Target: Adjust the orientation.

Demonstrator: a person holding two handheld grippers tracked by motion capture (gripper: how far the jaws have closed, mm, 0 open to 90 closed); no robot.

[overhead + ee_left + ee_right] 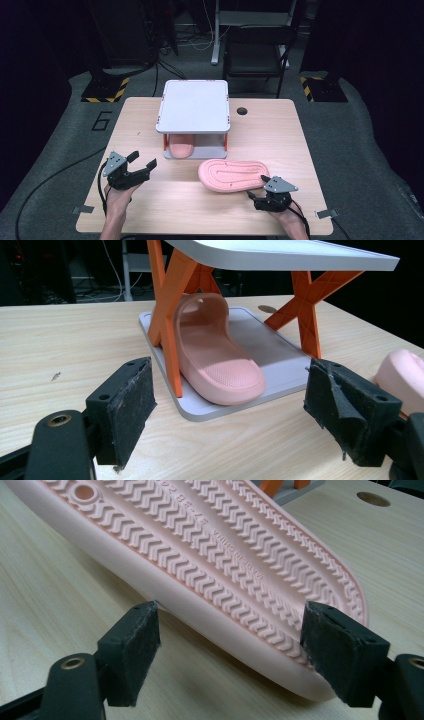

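Note:
A pink slipper (232, 175) lies sole up on the wooden table (280, 130), its ribbed sole (215, 545) facing the camera in the right gripper view. My right gripper (256, 186) (230, 645) stands open around the slipper's right end; the right pad (340, 650) is at the sole's edge, the left pad (132, 650) beside its side wall. A second pink slipper (180, 148) (215, 360) sits upright on the lower shelf (280, 355) of a small rack with a white top (194, 105) and orange legs. My left gripper (142, 159) (230, 415) is open and empty, left of the rack.
A round cable hole (242, 110) (373, 499) is in the table behind the rack on the right. The overturned slipper's end (405, 375) shows at the right of the left gripper view. A dark chair (255, 50) stands beyond the table's far edge.

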